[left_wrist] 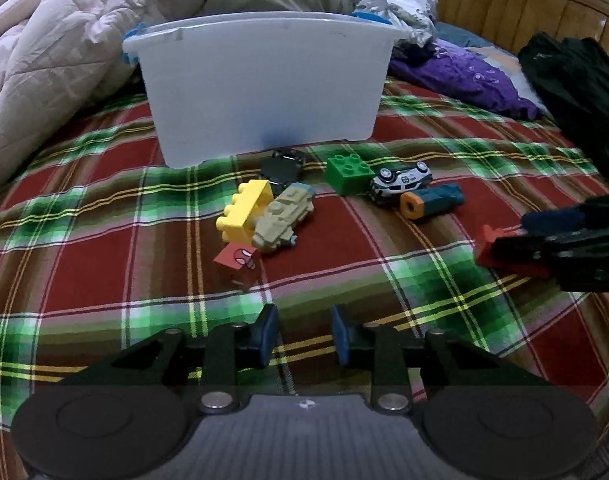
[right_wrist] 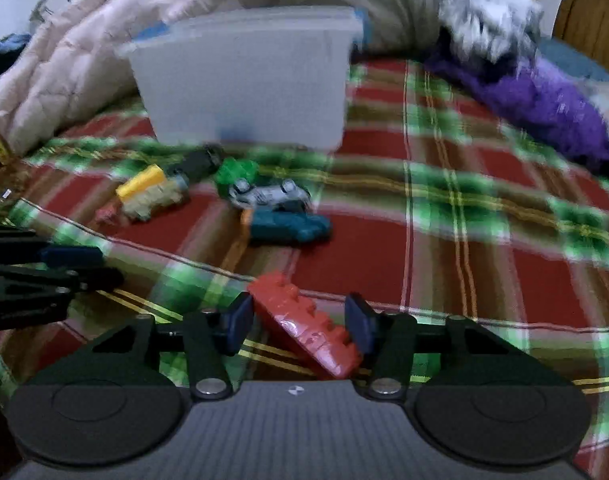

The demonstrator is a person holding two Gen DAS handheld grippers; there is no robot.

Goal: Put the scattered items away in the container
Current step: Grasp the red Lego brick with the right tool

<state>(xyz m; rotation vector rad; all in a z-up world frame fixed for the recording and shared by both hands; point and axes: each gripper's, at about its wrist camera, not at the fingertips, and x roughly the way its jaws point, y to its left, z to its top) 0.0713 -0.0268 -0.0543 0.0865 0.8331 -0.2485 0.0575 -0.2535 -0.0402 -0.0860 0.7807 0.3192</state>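
The toys lie scattered on the plaid blanket (left_wrist: 104,248) in front of you, and nearest of them is the long red brick (right_wrist: 308,324), which sits slanted between the blue pads of your right gripper (right_wrist: 302,322); its jaws stand around the brick, the left pad just beside it, and whether the right pad touches it you cannot tell through the blur. Your left gripper (left_wrist: 304,338) hovers over bare blanket with its jaws partly apart and nothing between them. Just beyond it lies a small red block with a cartoon face (left_wrist: 237,261), then the yellow brick (left_wrist: 246,210) touching the tan toy vehicle (left_wrist: 284,218). To their right are the teal tube with an orange end (left_wrist: 431,201), the overturned white toy car (left_wrist: 400,182) and the green brick (left_wrist: 348,172). A dark flat toy (left_wrist: 283,166) rests close to the foot of the white plastic bin (left_wrist: 264,84), which stands upright behind everything. Rumpled bedding (left_wrist: 52,60) and purple cloth (left_wrist: 468,76) pile up beyond it.
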